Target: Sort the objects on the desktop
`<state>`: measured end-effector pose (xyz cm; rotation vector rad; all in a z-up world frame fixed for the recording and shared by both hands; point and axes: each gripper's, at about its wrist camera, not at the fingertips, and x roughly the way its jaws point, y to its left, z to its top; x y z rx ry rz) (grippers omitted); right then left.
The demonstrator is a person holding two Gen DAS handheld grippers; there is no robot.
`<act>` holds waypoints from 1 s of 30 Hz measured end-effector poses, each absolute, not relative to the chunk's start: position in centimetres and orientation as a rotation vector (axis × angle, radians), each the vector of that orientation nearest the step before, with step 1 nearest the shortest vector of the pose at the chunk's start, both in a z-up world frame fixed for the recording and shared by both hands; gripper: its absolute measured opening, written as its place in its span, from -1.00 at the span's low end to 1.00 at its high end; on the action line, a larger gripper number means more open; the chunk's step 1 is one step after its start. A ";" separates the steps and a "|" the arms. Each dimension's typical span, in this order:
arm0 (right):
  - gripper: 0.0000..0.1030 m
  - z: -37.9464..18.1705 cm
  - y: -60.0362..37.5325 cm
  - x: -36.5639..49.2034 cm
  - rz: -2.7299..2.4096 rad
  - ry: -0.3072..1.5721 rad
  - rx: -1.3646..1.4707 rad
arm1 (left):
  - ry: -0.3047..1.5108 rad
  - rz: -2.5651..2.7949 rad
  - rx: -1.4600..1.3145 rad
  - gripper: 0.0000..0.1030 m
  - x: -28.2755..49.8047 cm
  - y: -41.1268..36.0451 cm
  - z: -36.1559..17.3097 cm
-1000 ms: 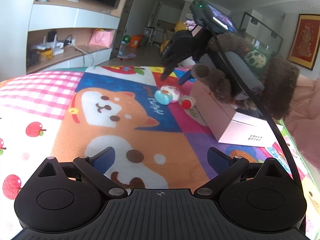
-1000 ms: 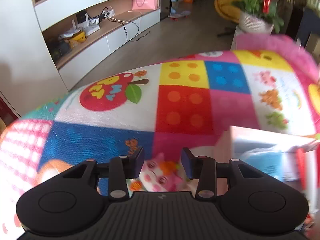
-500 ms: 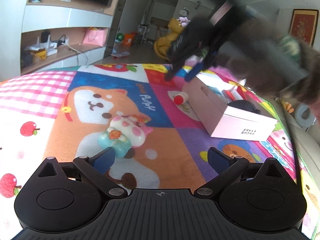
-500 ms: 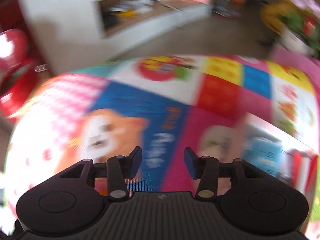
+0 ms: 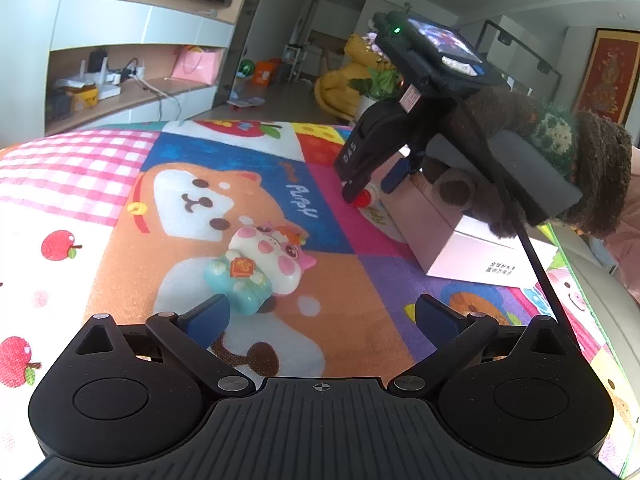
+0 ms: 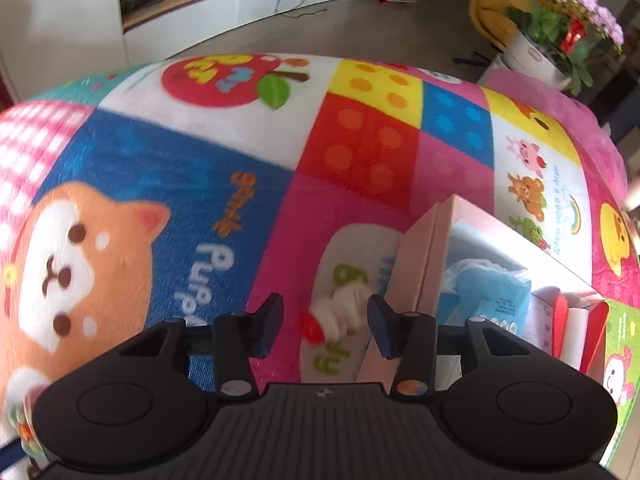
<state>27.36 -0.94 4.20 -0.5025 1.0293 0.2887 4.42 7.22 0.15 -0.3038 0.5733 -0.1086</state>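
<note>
A pink and white cat figurine [image 5: 262, 268] on a teal base lies on the colourful mat just ahead of my open left gripper [image 5: 320, 316], near its left finger. A small white bottle with a red cap [image 6: 332, 314] lies on the mat beside the pink box [image 6: 420, 268]. My right gripper [image 6: 325, 326] is open, its fingers on either side of the bottle without touching it. In the left wrist view the right gripper [image 5: 370, 186] hovers over the bottle [image 5: 366, 198].
The pink box [image 5: 436, 220] holds a blue packet [image 6: 488, 292] and red and white items [image 6: 568, 320]. A potted plant [image 6: 560, 32] stands past the mat's far right edge. Shelving [image 5: 120, 88] lies across the floor.
My right gripper swung back from the left and came down around the red-capped bottle. The cat figurine, moved earlier from beside the bottle, now sits nearer my left gripper.
</note>
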 end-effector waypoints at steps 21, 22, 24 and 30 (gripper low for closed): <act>-0.45 12.0 -13.5 14.3 0.524 1.131 -0.019 | 0.538 -0.093 -0.281 0.97 3.9 6.9 0.5; -0.45 11.5 -14.8 14.0 0.509 1.169 0.023 | 0.525 -0.088 -0.253 0.97 3.7 6.4 0.7; -0.45 10.2 -17.3 13.7 0.486 1.253 0.117 | 0.512 -0.089 -0.204 0.97 3.4 5.5 1.0; -0.45 5.1 -21.3 13.8 0.433 1.420 0.282 | 0.547 -0.160 -0.193 0.97 3.1 3.3 1.0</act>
